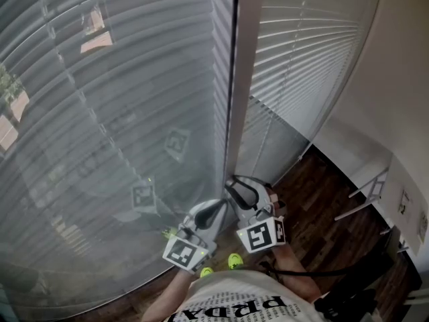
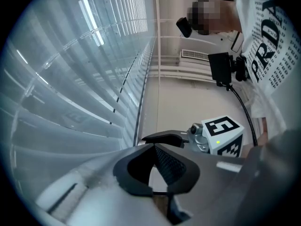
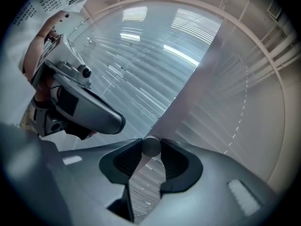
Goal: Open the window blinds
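Closed grey slatted blinds cover the left window [image 1: 100, 113] and the right window [image 1: 301, 52], split by a pale upright post [image 1: 238, 79]. My right gripper [image 1: 237, 185] is at the foot of the post. In the right gripper view the right gripper [image 3: 151, 151] is shut on the round end of a blind wand [image 3: 151, 145], both pads against it. My left gripper [image 1: 220, 206] sits just left of it, near the left blind. In the left gripper view the left gripper [image 2: 154, 147] has its tips together with nothing between them.
Dark wood floor [image 1: 315, 200] runs along the windows to the right. A white wall [image 1: 395, 79] and a white metal leg [image 1: 365, 193] stand at the right. Black gear [image 1: 355, 294] lies at the lower right. The person's yellow shoes [image 1: 234, 260] are below the grippers.
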Action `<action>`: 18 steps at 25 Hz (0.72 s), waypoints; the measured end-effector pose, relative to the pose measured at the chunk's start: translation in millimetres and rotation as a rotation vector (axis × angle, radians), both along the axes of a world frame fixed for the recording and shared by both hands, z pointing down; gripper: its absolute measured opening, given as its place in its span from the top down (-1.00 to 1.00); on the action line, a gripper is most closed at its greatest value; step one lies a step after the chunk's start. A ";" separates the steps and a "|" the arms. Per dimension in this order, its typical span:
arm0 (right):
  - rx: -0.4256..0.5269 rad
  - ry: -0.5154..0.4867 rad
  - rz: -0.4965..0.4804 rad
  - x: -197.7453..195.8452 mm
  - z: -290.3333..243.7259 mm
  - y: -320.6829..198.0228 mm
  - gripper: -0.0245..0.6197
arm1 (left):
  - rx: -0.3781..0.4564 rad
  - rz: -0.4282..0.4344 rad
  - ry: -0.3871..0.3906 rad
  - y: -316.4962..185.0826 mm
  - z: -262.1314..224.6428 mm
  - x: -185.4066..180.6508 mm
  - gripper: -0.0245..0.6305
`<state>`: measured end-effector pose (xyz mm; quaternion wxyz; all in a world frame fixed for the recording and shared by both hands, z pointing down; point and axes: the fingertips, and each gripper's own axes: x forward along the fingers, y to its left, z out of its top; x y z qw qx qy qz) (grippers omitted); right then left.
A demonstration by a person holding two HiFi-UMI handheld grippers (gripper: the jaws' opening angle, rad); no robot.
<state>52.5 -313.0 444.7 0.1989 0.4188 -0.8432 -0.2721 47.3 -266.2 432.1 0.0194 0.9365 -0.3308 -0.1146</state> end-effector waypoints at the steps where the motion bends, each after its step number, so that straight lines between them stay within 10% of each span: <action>1: 0.000 0.001 0.001 0.2 -0.1 -0.1 0.52 | -0.001 0.003 -0.001 0.2 -0.2 0.1 0.94; 18: -0.023 -0.027 0.004 -0.9 -0.5 -0.5 0.52 | 0.004 -0.009 -0.053 0.0 7.4 -3.3 0.94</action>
